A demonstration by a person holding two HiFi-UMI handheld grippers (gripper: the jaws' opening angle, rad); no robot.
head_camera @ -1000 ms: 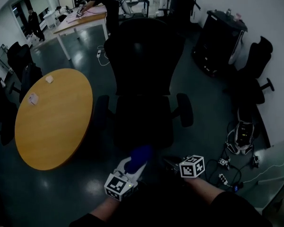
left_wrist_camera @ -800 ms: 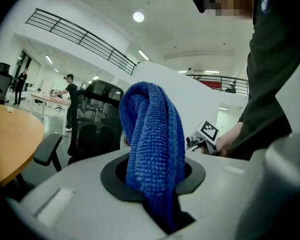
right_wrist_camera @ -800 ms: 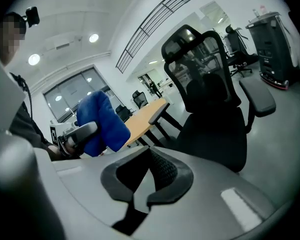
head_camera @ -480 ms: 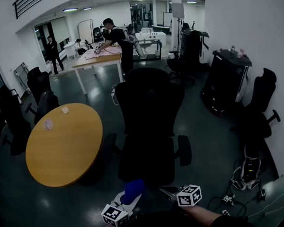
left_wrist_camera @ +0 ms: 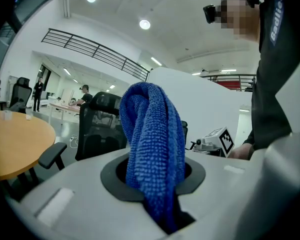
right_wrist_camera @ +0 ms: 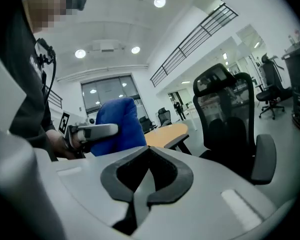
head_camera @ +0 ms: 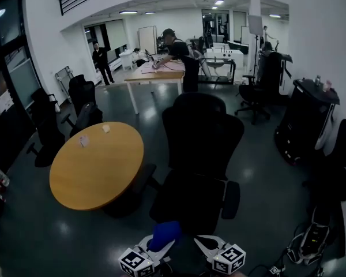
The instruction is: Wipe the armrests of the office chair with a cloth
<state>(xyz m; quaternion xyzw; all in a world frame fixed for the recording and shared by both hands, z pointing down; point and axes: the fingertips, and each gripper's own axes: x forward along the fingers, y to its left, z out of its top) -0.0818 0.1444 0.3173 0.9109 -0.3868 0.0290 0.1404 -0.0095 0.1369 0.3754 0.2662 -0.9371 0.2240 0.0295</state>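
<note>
The black office chair (head_camera: 202,154) faces me, with one armrest (head_camera: 139,180) on its left side and the other armrest (head_camera: 230,199) on its right. Both grippers are low in the head view, short of the seat and touching neither armrest. My left gripper (head_camera: 155,246) is shut on a blue cloth (head_camera: 164,234), which stands up bunched between its jaws (left_wrist_camera: 155,144). My right gripper (head_camera: 206,246) is shut with nothing in it (right_wrist_camera: 149,159). The right gripper view shows the chair (right_wrist_camera: 225,119), an armrest pad (right_wrist_camera: 262,159) and the cloth (right_wrist_camera: 117,126).
A round wooden table (head_camera: 95,163) stands close to the chair's left. Other black chairs (head_camera: 46,126) line the left wall. A black cabinet (head_camera: 305,120) and floor cables (head_camera: 308,241) are at the right. People stand at a far desk (head_camera: 161,71).
The head view has tilted up and shows more of the room. Both grippers now sit lower in the frame, side by side. The cloth stays in the left gripper.
</note>
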